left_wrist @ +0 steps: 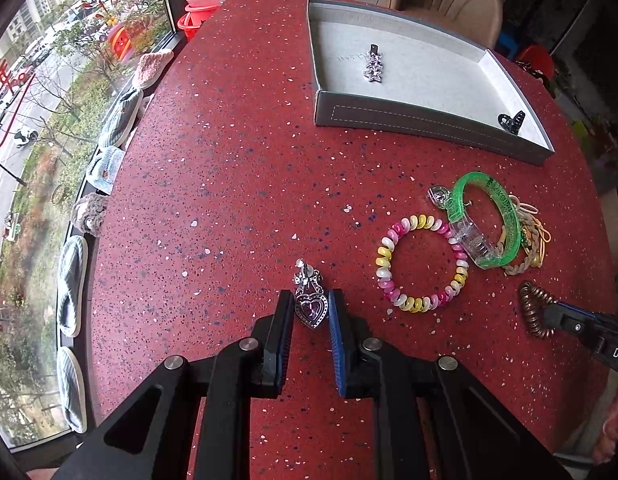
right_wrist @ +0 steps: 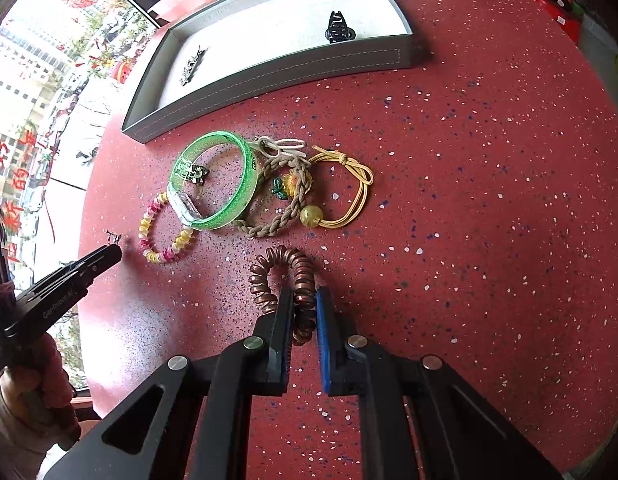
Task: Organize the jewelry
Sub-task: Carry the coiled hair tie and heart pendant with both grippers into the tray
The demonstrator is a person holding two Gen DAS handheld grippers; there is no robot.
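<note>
Jewelry lies on the red speckled counter (left_wrist: 229, 200), and each gripper is pinching a piece: left gripper (left_wrist: 311, 309) narrow around a faceted metal heart pendant (left_wrist: 311, 309), right gripper (right_wrist: 303, 312) narrow on a springy copper coil tie (right_wrist: 297, 276). Lift both straight up, slowly, then carry to the grey stitched tray (left_wrist: 389, 116), clearing its wall; the smooth pendant may slip

Glossy speckled stone-like table (left_wrist: 229, 200), translucent plastic bangle (right_wrist: 213, 184), matt grey tray (left_wrist: 389, 114).
</note>
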